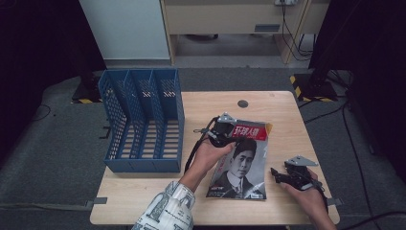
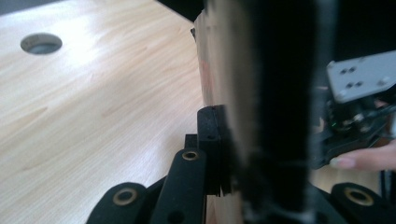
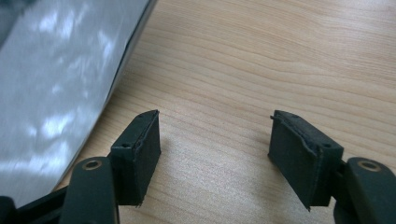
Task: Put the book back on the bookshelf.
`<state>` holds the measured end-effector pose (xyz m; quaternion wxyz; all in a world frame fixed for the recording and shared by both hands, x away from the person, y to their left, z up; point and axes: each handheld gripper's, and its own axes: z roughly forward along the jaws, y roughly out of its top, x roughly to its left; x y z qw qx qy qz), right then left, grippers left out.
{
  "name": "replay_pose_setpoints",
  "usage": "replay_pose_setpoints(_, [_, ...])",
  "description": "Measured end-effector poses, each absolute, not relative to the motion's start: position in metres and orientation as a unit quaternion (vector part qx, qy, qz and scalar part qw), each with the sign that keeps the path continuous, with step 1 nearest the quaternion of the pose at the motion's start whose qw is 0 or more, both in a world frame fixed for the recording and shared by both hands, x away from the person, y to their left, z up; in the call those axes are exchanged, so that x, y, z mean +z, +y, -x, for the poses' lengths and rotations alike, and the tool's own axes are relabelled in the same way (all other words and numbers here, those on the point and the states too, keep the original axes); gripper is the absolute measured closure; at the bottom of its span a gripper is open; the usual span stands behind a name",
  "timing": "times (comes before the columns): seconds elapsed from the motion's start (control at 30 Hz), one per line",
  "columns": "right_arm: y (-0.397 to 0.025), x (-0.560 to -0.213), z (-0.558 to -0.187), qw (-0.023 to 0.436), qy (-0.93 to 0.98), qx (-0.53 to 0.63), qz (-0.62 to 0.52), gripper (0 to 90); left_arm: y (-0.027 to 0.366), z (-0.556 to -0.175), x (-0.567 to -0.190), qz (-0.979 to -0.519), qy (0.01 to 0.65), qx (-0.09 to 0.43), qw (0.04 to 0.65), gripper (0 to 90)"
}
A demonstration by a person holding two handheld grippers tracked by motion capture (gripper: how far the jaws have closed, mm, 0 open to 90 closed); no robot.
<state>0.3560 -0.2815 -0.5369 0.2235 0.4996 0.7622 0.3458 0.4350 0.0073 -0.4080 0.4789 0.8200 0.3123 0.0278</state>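
Pale wood worktop [image 1: 282, 115] on a grey carpeted floor, dark curtains at either side.

Left gripper [image 1: 225, 133]: clamped on the top left corner of a magazine [image 1: 242, 165]; the left gripper view shows its jaws pinched on the paper edge [image 2: 224, 116].

Right gripper [image 1: 280, 176]: resting on the worktop just beside the magazine's lower right edge, jaws wide apart with bare wood between the pads [image 3: 140, 149], gripping nothing.

Magazine: portrait cover up, lying near the middle of the worktop, top corner raised.

Blue file rack [image 1: 143, 120]: three upright slots, standing at the left side of the worktop, apart from the magazine.

Risk, as judged: a one-corner hold on limp paper may let the magazine sag, fan open, slip or tear when lifted, and a drooping edge could catch on a rack divider.
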Motion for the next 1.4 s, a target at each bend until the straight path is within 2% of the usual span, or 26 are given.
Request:
replay_pose_setpoints(0.73, [-0.281,-0.537,-0.356,0.222,0.764,0.347,-0.497,33.3,0.027,-0.435,-0.354,-0.788,0.32,0.063,0.523,86.5])
replay_pose_setpoints(1.4, [-0.28,-0.537,-0.355,0.22,0.765,0.349,-0.494,33.4,0.038,-0.438,-0.335,-0.767,0.328,0.083,0.545,86.5])
